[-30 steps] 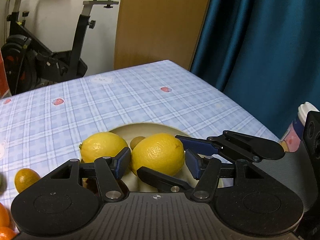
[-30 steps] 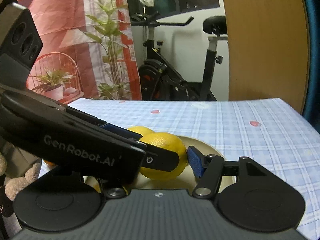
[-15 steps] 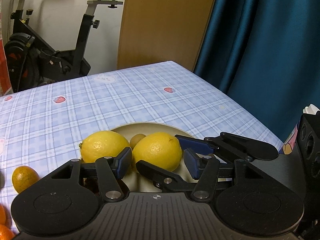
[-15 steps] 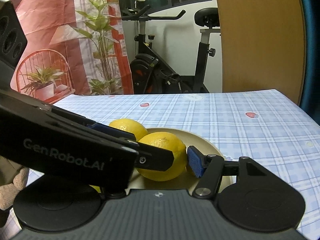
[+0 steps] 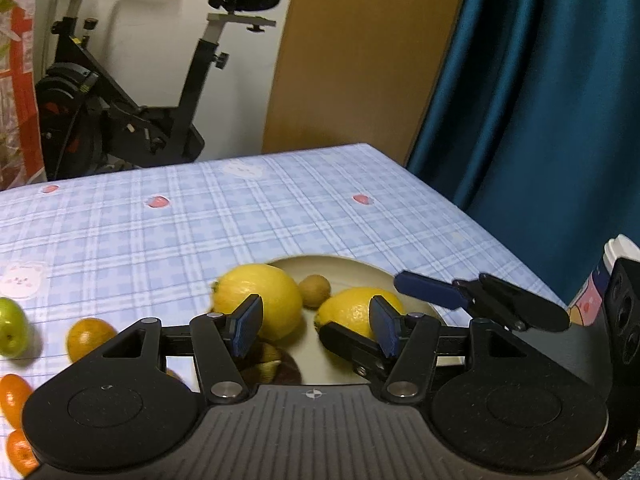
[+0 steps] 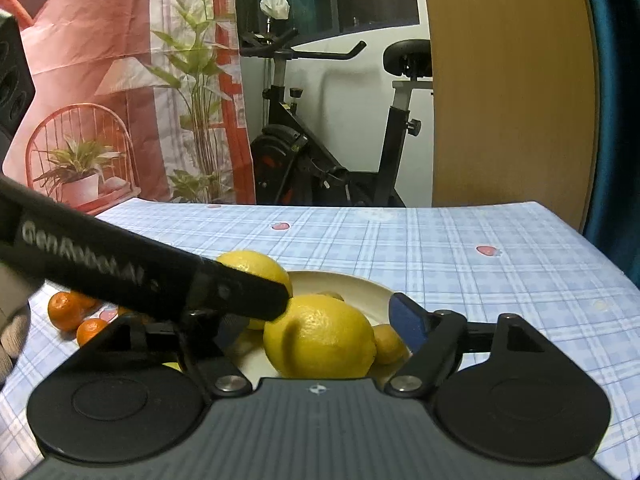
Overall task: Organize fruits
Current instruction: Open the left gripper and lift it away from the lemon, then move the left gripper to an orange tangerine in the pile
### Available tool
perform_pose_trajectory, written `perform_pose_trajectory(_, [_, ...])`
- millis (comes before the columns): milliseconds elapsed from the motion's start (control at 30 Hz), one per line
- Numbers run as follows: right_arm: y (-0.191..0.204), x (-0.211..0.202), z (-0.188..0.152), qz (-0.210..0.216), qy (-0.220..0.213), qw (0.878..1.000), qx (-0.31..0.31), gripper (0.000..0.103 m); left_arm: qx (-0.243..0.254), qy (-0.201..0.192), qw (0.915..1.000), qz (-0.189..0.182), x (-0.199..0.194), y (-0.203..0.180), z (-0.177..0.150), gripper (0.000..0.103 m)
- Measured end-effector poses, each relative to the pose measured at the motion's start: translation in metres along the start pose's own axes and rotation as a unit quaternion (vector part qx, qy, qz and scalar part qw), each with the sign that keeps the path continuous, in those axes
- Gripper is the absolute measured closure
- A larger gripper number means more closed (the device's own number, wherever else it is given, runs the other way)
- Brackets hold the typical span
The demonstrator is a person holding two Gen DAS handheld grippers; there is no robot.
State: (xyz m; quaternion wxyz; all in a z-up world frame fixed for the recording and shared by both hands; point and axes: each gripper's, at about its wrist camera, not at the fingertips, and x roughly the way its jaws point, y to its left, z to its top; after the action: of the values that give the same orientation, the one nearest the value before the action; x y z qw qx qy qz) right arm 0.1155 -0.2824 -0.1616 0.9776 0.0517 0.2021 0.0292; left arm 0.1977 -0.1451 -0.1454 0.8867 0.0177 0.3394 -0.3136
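Two lemons lie on a cream plate [image 5: 340, 266] on the checked tablecloth. The nearer lemon [image 6: 320, 336] sits between the fingers of my right gripper [image 6: 320, 318], whose jaws are opening. Its right pad [image 6: 404, 320] stands clear of the peel, and its left finger is hidden behind the left gripper's black housing [image 6: 120, 268]. My left gripper [image 5: 316, 326] is open and holds nothing. Its pads straddle the gap between the far lemon [image 5: 260, 296] and the near lemon [image 5: 352, 310]. A small brown fruit [image 5: 316, 290] rests between the lemons.
Mandarins [image 5: 90, 338] and a green fruit [image 5: 12, 332] lie on the cloth left of the plate. A printed carton [image 5: 596, 292] stands at the right. The table's right edge [image 5: 460, 208] runs along a blue curtain. An exercise bike [image 6: 320, 160] stands beyond the far edge.
My right gripper's jaws have widened off the near lemon, which now rests on the plate. My left gripper has shifted left, so that lemon has left the middle of its gap.
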Motion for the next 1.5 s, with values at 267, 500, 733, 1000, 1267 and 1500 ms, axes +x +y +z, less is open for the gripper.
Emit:
perform_pose_trajectory(267, [0.021,-0.013,0.004,0.007,-0.012,1.000,-0.023,0.024,-0.022,-0.020,0.9994,0.015,-0.025,0.019,-0.001,0.041])
perform_pose_trajectory(500, [0.041,-0.015,0.005,0.028,-0.011,0.999,-0.014,0.024,-0.028,-0.040,0.9978,0.045,-0.060,0.042,-0.007,0.041])
perform_pose_trajectory(733, [0.065,-0.012,0.003,0.056,-0.001,0.998,-0.023,0.024,-0.078,-0.051,0.9914,0.092,-0.098,0.087,-0.014,0.041])
perform_pose_trajectory(1000, [0.086,-0.009,-0.001,0.078,0.013,0.996,-0.038,0.025,-0.112,-0.067,0.9844,0.118,-0.122,0.112,-0.031,0.042])
perform_pose_trajectory(1267, [0.111,-0.009,-0.005,0.090,0.013,0.993,-0.069,0.026,-0.116,-0.066,0.9824,0.130,-0.137,0.116,-0.050,0.042])
perform_pose_trajectory(1500, [0.129,-0.004,-0.007,0.111,0.020,0.990,-0.084,0.028,-0.142,-0.070,0.9766,0.146,-0.152,0.130,-0.061,0.042])
